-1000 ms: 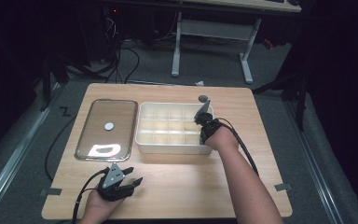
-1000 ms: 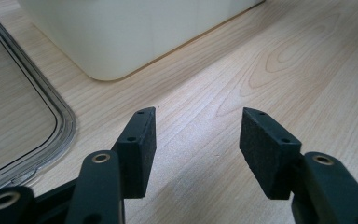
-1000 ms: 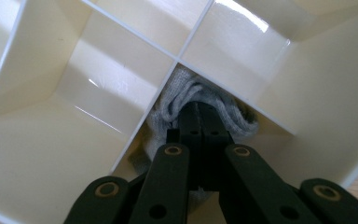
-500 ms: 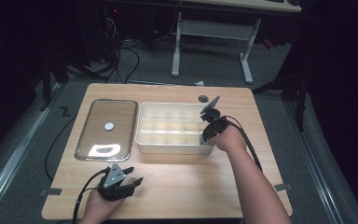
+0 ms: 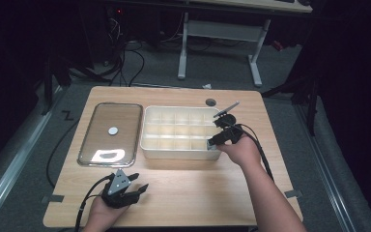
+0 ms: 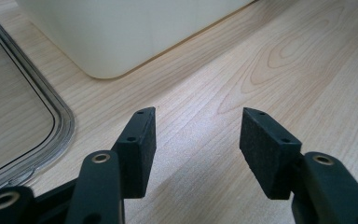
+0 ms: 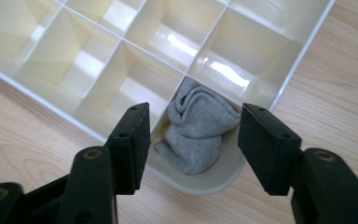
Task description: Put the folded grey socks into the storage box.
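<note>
Right gripper (image 5: 218, 131) sits at the near right corner of the cream compartment tray (image 5: 147, 145), centre of the high view. Its jaws have just been opening and now stand wide apart, nothing pinched between them. In the right gripper view the gripper (image 7: 193, 140) hangs above the tray's corner cell, and the grey sock (image 7: 198, 130) lies bunched up in that cell, lower centre of the frame, clear of both pads. The sock fills most of the cell and leans on the rounded corner wall. The other cells of the tray (image 7: 98, 126) in that view hold nothing but glare.

Left gripper (image 5: 134, 186) is low in the high view, left of centre, on the wooden table (image 5: 183, 188), held in the person's left hand, cable trailing to the bottom edge. In the left gripper view its jaws stand well open around bare wood, gripping nothing. The gripper (image 6: 196, 140) points at the tray's outer wall (image 6: 121, 32) across the top of the frame, near but apart from it.

Clear lid (image 5: 110, 133) lies flat on the table just left of the tray, a small round white knob (image 5: 113, 130) at its middle; its rounded rim (image 6: 60, 126) shows at the left edge of the left gripper view.

Right forearm comes in from the bottom right of the high view.
</note>
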Demonstrator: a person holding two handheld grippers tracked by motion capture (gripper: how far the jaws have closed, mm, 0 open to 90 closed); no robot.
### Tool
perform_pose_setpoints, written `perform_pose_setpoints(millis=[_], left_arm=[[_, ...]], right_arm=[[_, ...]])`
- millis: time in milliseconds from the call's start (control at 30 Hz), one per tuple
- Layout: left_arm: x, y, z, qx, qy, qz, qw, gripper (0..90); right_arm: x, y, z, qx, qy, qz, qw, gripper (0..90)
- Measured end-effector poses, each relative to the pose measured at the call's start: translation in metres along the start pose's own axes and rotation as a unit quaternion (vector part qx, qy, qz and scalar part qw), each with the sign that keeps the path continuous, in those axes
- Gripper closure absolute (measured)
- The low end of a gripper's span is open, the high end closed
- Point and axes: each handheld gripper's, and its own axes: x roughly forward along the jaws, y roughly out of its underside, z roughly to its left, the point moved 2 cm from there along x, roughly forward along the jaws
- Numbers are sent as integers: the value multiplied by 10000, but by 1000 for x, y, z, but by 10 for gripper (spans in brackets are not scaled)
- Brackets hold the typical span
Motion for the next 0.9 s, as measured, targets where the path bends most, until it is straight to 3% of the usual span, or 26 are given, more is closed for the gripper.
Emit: perform_pose_setpoints(millis=[167, 333, 367, 500, 733, 833, 900], left_arm=[[0, 0, -1, -3, 0, -3, 10000, 463], [1, 0, -2, -10, 22, -3, 10000, 464], [1, 0, -2, -13, 25, -5, 10000, 463], [0, 0, -2, -29, 48, -23, 10000, 464], [-1, -1, -2, -51, 52, -26, 10000, 464], [-1, -1, -2, -69, 55, -37, 10000, 464], [-1, -1, -2, -75, 60, -36, 9999, 465]], right_arm=[[-8, 18, 4, -286, 190, -448, 9984, 391], [-14, 38, 8, -195, -7, -829, 9964, 377], [-15, 47, 10, -251, 43, -998, 9947, 376], [-16, 60, 13, -164, -45, -1200, 9926, 359], [-14, 90, 25, -246, 50, -1672, 9856, 365], [-7, 108, 35, -384, 131, -1942, 9801, 377], [-4, 112, 37, -416, 116, -1993, 9790, 377]])
